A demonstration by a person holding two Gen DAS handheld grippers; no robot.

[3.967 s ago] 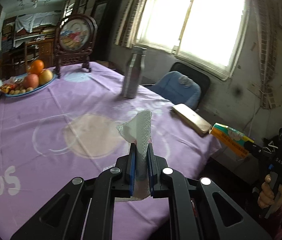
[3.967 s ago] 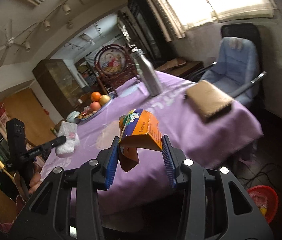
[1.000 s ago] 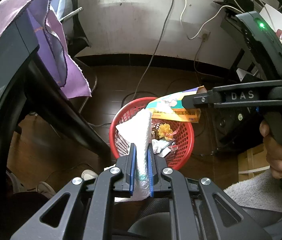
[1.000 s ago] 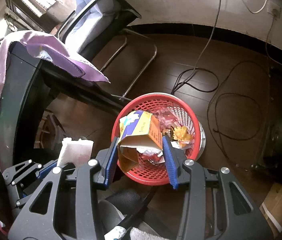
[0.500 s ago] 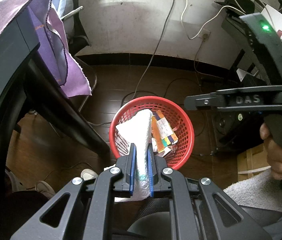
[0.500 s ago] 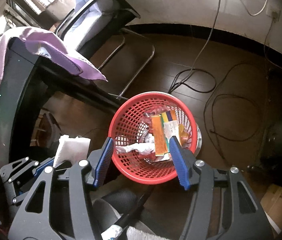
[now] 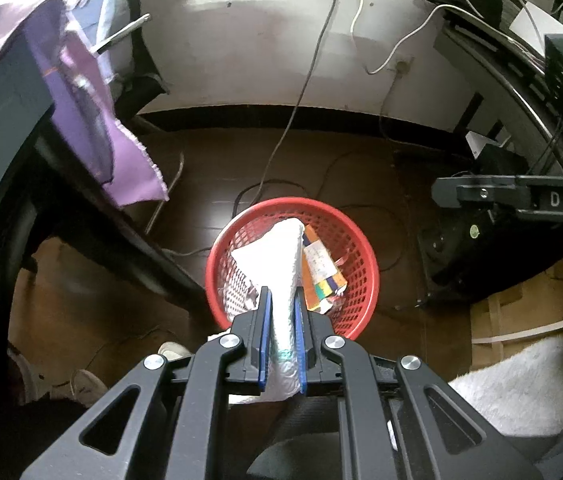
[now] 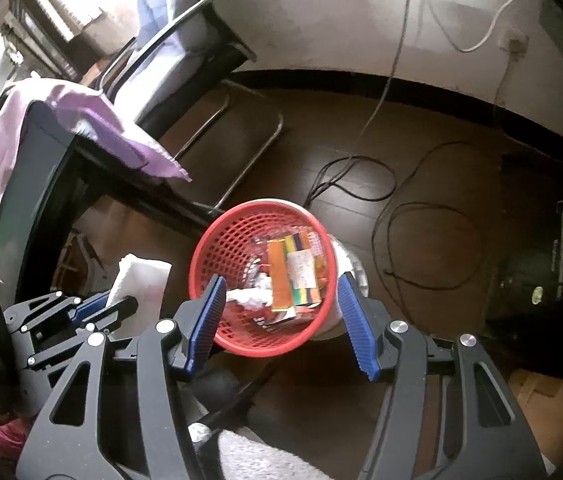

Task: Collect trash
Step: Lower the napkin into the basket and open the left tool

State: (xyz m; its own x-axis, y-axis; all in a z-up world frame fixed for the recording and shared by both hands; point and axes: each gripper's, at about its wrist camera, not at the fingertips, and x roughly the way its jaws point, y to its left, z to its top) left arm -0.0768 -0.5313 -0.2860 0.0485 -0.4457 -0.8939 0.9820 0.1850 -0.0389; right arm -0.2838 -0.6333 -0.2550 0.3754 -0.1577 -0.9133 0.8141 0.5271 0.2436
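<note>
A red mesh trash basket (image 7: 355, 240) (image 8: 217, 252) stands on the dark floor. An orange carton (image 7: 319, 268) (image 8: 291, 276) lies inside it on other scraps. My left gripper (image 7: 281, 300) is shut on a white paper towel (image 7: 273, 260) and holds it above the basket's near rim. The towel (image 8: 141, 280) and that gripper (image 8: 117, 304) also show at the left of the right wrist view. My right gripper (image 8: 279, 284) is open and empty over the basket. It shows at the right edge of the left wrist view (image 7: 481, 196).
A dark table with a purple cloth (image 7: 81, 120) (image 8: 93, 120) stands left of the basket. A chair (image 8: 185, 40) is behind it. Cables (image 8: 401, 208) lie on the floor. Dark equipment (image 7: 461, 252) sits to the right, by the wall.
My right gripper opened and dropped the orange carton into the basket, then drew back to the right. My left gripper moved slightly closer over the basket, still holding the towel.
</note>
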